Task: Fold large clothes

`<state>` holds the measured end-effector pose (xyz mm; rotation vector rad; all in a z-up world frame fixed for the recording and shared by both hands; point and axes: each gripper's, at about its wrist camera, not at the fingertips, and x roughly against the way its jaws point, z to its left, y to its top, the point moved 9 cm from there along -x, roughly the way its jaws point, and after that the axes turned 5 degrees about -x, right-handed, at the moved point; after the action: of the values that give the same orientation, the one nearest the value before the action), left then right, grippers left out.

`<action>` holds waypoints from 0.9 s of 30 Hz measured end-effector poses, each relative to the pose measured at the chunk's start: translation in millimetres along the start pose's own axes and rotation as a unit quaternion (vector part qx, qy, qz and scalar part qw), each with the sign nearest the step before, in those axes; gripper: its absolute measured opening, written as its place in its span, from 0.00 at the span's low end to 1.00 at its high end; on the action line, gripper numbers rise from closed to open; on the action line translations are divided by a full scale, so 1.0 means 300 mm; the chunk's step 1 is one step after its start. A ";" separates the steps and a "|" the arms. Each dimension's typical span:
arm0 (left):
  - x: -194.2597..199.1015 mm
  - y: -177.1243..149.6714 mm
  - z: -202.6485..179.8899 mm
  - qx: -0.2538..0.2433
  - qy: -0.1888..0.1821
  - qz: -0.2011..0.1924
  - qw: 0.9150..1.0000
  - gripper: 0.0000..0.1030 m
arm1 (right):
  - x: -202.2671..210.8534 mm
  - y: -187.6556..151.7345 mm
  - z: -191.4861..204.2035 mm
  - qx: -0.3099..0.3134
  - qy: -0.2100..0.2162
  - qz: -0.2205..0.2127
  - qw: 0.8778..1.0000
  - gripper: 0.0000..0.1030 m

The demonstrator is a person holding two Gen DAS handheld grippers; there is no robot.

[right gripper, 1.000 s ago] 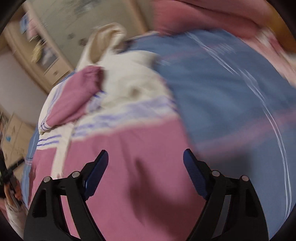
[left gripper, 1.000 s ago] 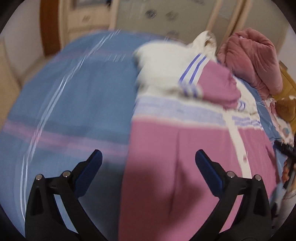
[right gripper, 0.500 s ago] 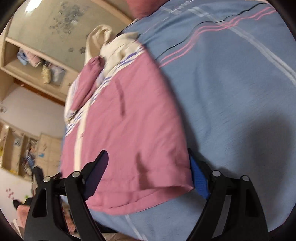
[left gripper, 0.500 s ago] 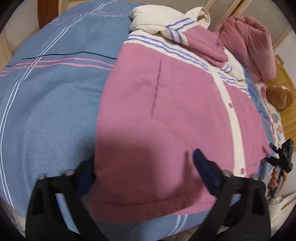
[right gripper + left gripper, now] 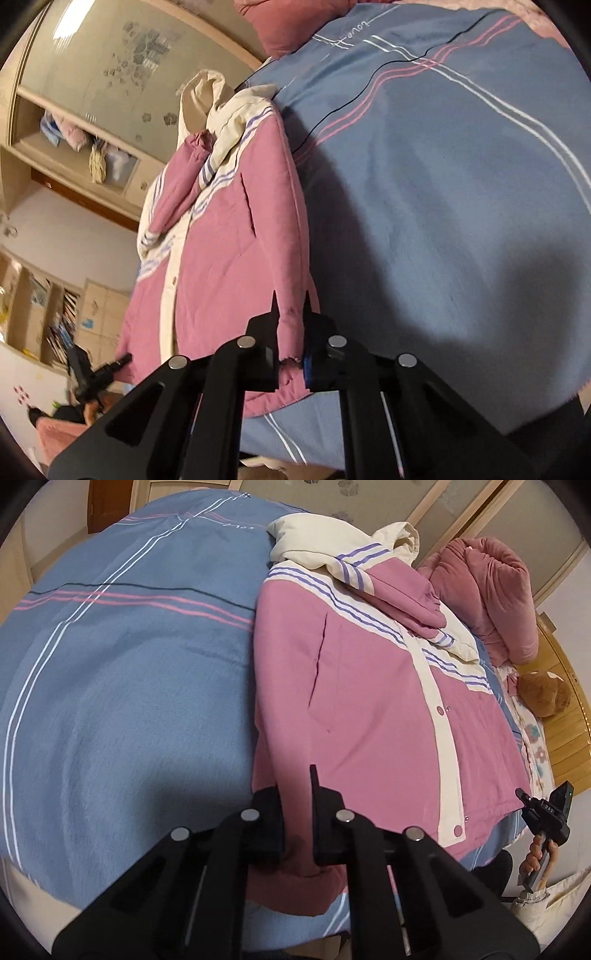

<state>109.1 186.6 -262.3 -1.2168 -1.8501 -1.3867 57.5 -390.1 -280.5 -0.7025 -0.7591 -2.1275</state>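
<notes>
So the left claw (image 5: 297,808) has just snapped closed on the jacket's (image 5: 369,701) bottom hem at one corner, and the right claw (image 5: 290,332) just clamped the other hem corner. Jacket lies flat on the bed (image 5: 129,701).

- A home bedroom.
- A bed (image 5: 122,686) with a blue striped cover fills the near view.
- A brown plush toy (image 5: 543,696) lies by the wooden headboard (image 5: 569,738) at right.
- Far-left shelves (image 5: 55,140) hold bags and clutter.
</notes>
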 end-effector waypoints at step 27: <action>0.003 -0.066 0.086 0.008 -0.009 0.040 0.999 0.17 | -0.162 0.002 -0.060 0.019 -0.079 0.045 0.996 0.43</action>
<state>94.0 209.7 -279.3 -1.2836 -1.8020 -1.3192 81.1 -380.4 -325.7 -0.8769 -0.8350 -1.9869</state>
